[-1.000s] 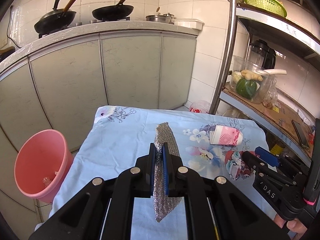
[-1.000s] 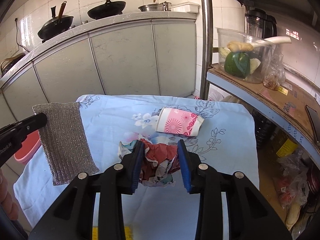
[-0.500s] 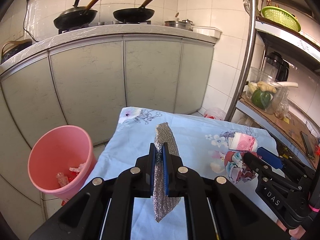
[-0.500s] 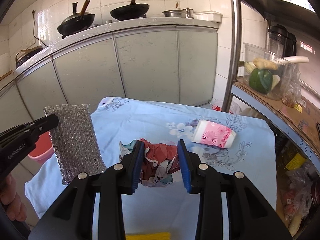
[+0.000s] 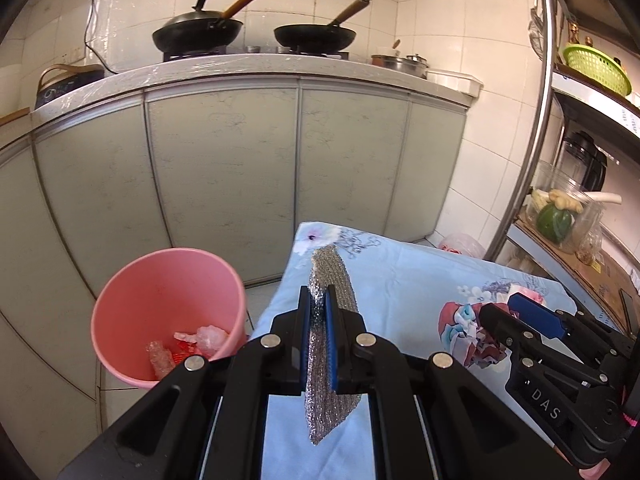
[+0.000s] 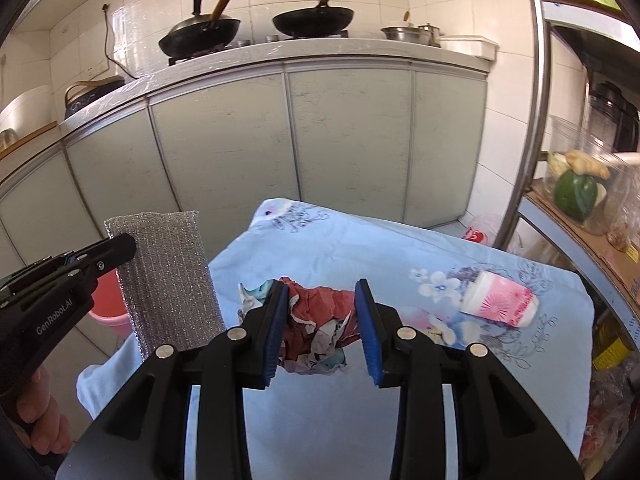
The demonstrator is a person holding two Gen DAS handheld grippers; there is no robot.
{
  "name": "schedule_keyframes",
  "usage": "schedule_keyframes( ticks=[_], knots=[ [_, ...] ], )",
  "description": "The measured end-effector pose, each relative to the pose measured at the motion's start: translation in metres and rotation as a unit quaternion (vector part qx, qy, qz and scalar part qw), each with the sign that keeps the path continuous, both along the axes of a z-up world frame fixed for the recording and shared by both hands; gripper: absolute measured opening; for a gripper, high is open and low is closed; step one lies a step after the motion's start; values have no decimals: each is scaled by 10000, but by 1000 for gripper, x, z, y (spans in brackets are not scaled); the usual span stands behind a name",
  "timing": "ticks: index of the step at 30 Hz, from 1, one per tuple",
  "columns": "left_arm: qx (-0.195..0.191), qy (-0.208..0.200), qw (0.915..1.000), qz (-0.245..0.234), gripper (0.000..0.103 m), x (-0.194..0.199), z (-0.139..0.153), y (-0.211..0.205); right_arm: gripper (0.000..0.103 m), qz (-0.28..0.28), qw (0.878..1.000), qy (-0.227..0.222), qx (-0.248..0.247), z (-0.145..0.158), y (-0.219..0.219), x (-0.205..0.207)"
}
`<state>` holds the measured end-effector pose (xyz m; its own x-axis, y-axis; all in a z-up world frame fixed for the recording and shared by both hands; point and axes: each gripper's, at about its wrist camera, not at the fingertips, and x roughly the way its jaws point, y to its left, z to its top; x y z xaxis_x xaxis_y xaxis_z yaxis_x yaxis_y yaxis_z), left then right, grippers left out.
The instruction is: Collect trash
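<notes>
The table [image 6: 360, 256] stands in front of the kitchen cabinets [image 5: 224, 168], with a shelf rack [image 6: 560, 216] to its right. On the floor off the table's left corner sits the bin [image 5: 132, 320], with scraps of trash [image 5: 192, 340] in its bottom. The left gripper [image 5: 319, 312] is above the table's left edge, its fingers [image 5: 331, 308] pressed on a mesh pad [image 5: 332, 280] that hangs clear of the cloth. To its right, the right gripper [image 6: 322, 312] grips a crumpled wad of paper [image 6: 320, 312] above the table's middle. A cup [image 6: 498, 298] lies on its side near the table's right edge. Two woks [image 5: 200, 32] sit on the stove behind, atop the cabinets.
</notes>
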<state>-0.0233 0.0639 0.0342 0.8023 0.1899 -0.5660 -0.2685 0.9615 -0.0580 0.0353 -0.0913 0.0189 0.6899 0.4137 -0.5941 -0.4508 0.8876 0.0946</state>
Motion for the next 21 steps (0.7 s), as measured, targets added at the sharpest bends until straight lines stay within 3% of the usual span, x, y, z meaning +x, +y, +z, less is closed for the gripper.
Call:
schedule_keyframes(
  ticks=[21],
  knots=[
    [-194,-96,9952,957,6,-22,-5,95,35,1010,9947,-112,-149,14,114,-3]
  ],
)
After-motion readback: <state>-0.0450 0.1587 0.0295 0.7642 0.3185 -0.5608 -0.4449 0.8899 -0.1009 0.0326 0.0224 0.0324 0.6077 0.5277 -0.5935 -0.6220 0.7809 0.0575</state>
